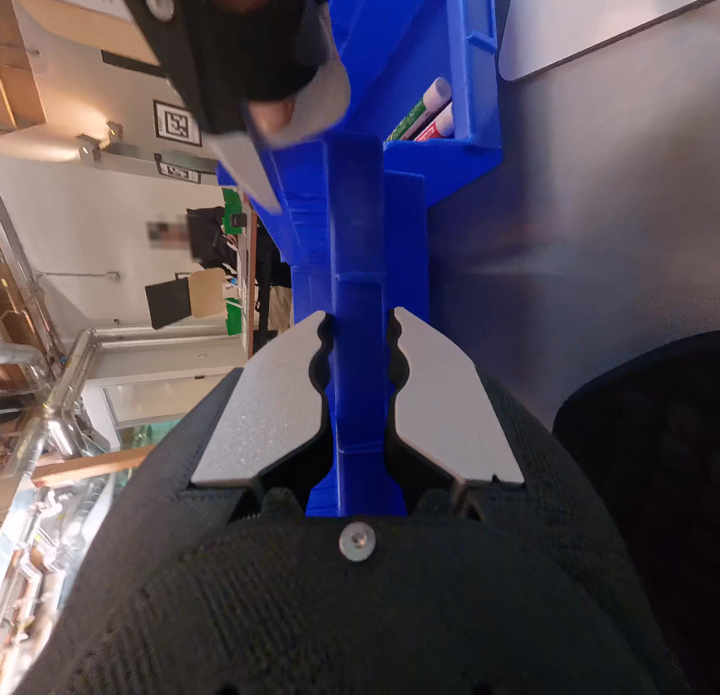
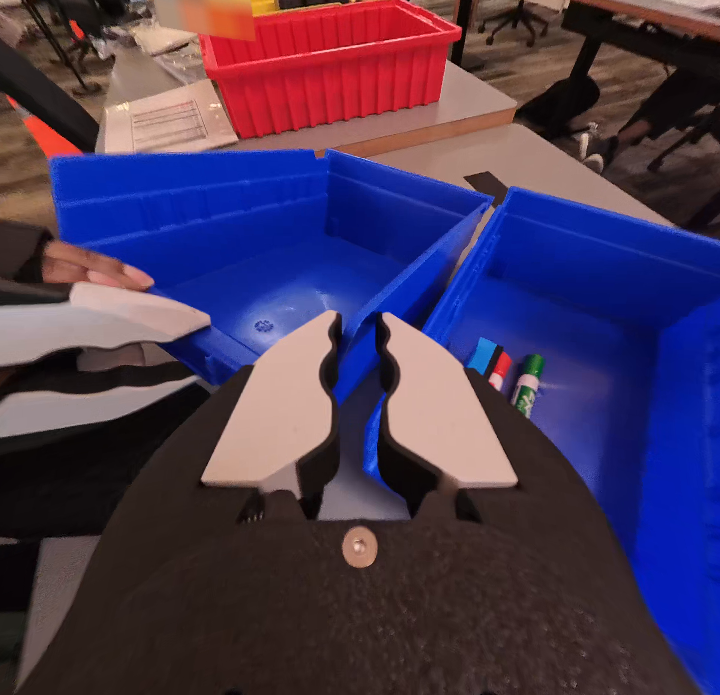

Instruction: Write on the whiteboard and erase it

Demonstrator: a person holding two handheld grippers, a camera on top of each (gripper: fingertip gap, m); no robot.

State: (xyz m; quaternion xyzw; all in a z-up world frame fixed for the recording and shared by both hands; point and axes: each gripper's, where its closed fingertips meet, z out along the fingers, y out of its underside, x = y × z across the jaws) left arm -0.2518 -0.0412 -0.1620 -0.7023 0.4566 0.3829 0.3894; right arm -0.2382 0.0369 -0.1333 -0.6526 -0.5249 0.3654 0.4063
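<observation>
Right now I have both grippers on the empty blue bin [image 2: 272, 271]: my left gripper [image 1: 359, 325] is clamped on its rim wall, and my right gripper [image 2: 358, 321] has its fingers closed over the near corner wall. The second bin [image 2: 584, 286] sits at three o'clock and holds the green marker [image 2: 528, 380], the red marker [image 2: 500, 368] and an eraser [image 2: 483, 355]. The whiteboard [image 1: 584, 21] lies at one o'clock in the left wrist view. I judge the empty bin wants shifting aside; I'd keep both grips level and move together, so the wall doesn't twist.
</observation>
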